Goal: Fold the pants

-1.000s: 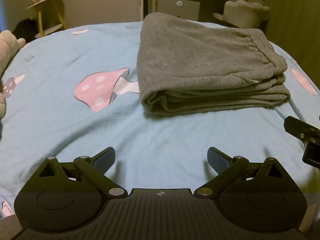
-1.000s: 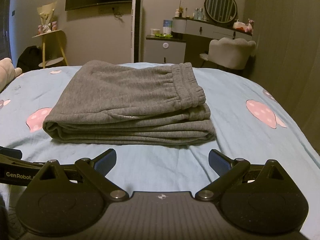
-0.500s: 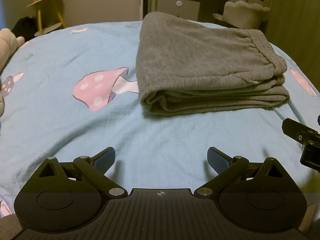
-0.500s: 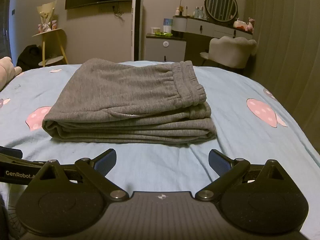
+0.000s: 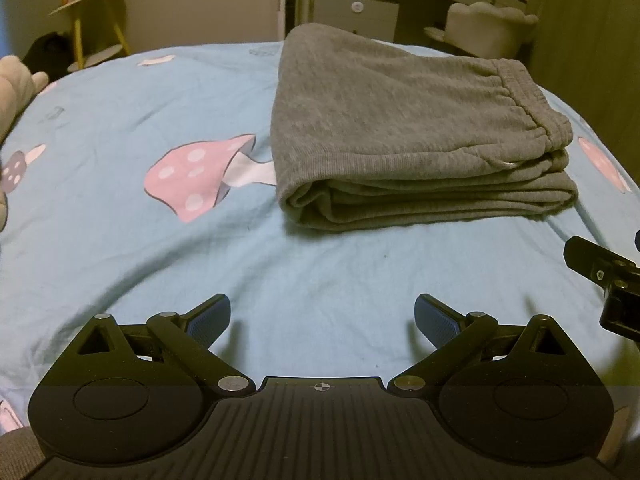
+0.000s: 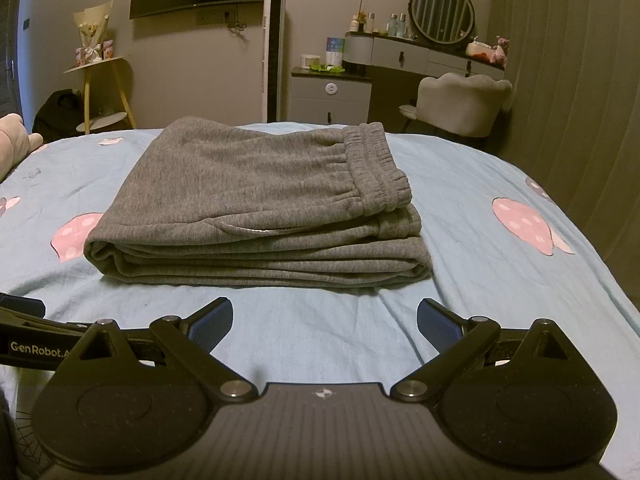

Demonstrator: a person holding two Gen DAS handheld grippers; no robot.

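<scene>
Bed point(image 5: 120, 240): pale blue sheet, pink mushroom prints, soft and lightly creased, so anything pressed into it sinks. Beyond its far edge: dresser point(image 6: 404, 56) with round mirror, padded chair point(image 6: 460, 104), yellow side table point(image 6: 100, 92).

Pants point(image 6: 256, 200): grey sweatpants, folded into a thick flat stack mid-bed, elastic waistband on top toward the right edge. Likely soft, light, non-slip; layers could slide apart, so pinch through the whole stack at the folded left side.

Left gripper point(image 5: 322, 316) and right gripper point(image 6: 324, 318): both spread wide, holding nothing, short of the stack's near edge. Fold looks finished.
</scene>
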